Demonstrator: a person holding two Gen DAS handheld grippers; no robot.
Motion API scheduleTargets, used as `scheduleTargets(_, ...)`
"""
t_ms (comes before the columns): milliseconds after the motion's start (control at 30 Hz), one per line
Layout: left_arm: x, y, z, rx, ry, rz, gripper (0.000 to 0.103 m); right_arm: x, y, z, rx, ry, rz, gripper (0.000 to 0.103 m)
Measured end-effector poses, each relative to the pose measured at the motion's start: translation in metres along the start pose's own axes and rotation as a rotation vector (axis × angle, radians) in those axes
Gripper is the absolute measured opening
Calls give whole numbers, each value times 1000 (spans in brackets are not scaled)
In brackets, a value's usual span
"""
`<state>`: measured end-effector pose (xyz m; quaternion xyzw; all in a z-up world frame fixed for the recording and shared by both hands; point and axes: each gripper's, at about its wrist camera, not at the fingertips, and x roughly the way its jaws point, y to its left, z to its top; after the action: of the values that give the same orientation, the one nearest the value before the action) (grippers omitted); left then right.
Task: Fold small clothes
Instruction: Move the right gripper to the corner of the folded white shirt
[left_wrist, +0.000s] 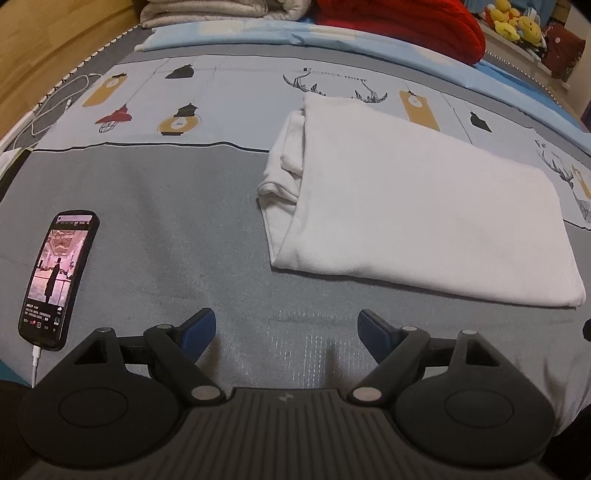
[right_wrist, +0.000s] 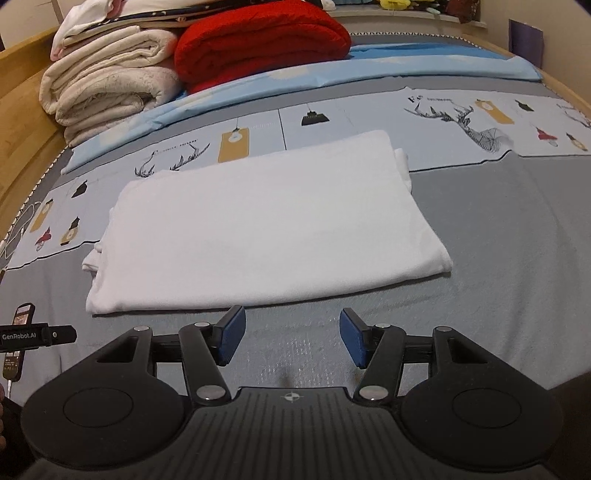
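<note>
A white garment (left_wrist: 417, 206) lies folded into a flat rectangle on the grey bed cover, with layered folds showing at its left end. It also shows in the right wrist view (right_wrist: 266, 225), spread across the middle. My left gripper (left_wrist: 288, 332) is open and empty, over the bare cover in front of and to the left of the garment. My right gripper (right_wrist: 290, 336) is open and empty, just in front of the garment's near edge. Neither gripper touches the cloth.
A lit phone (left_wrist: 59, 277) on a white cable lies on the cover at the left. Folded cream blankets (right_wrist: 107, 88) and a red blanket (right_wrist: 258, 44) are stacked at the bed's far end. A wooden bed frame (right_wrist: 22, 122) runs along the left. Plush toys (left_wrist: 517, 22) sit far right.
</note>
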<state>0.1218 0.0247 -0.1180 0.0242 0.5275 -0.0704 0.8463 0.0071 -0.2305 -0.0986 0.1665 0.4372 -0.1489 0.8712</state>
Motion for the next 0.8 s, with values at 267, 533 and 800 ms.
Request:
scheduleTargets(267,5,3,3,-15,6,-18,88,7,3,-1,0,12,-7,58)
scheduleTargets(533,11,0,5,-6,14,-15,88,16,-3,1,28,27,-16,58)
scheduleTargets(800,22,-3,6,0,38,-1,88,35,-21,5,113,50,-35,59)
